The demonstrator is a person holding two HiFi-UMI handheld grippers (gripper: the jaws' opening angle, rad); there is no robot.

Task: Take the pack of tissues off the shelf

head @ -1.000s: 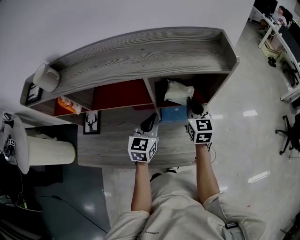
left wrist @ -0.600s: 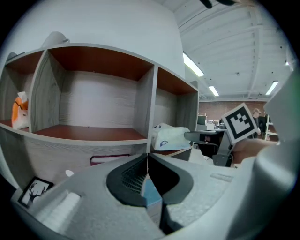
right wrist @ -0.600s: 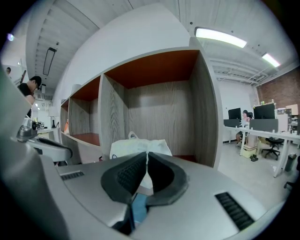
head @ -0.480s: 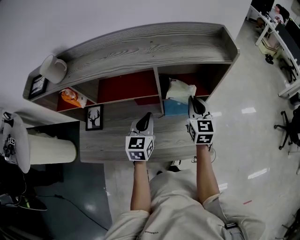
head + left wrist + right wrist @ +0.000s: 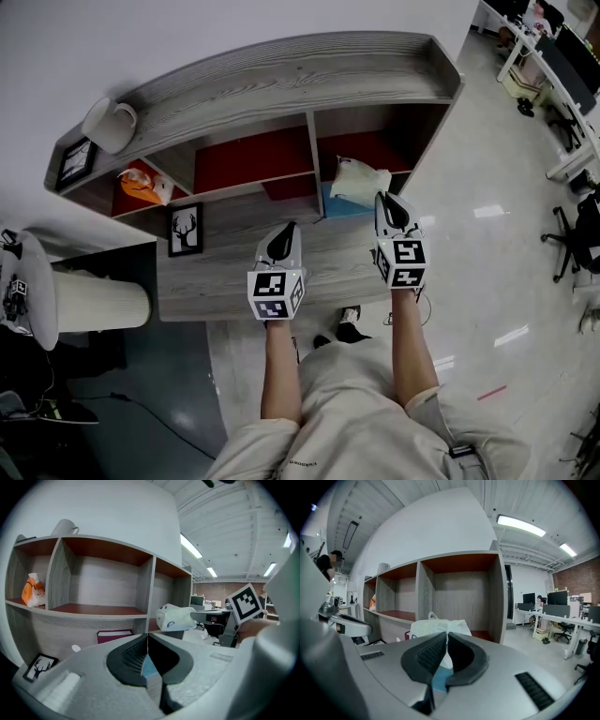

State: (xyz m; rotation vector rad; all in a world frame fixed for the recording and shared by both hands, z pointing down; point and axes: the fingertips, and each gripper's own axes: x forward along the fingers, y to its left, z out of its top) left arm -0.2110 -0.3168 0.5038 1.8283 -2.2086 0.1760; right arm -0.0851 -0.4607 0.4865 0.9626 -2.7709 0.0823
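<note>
From the head view, we see the right gripper (image 5: 384,202) with its jaws pinched together on the edge of the pack of tissues (image 5: 354,181). The pack hangs at the mouth of the right-hand compartment of the shelf (image 5: 281,80), just above a blue box (image 5: 336,202). We judge the taking-off step to be in hand: the pack is gripped and lifted but not yet clear of the shelf. The next move calls for a steady pull towards us, keeping the thin wrapper from slipping. The left gripper (image 5: 286,232) hovers over the lower board, near the divider. A mug (image 5: 109,124) lies on the top board, and an orange packet (image 5: 139,184) sits in the far left compartment.

In the left gripper view, its jaws are together with nothing between them. The pack hangs in the air in front of the shelf's right end. The two upper compartments nearest us hold nothing we can see; a dark red book (image 5: 115,634) lies below them.

In the right gripper view, the jaw tips meet on the white pack, and the compartment behind it looks bare.
</note>
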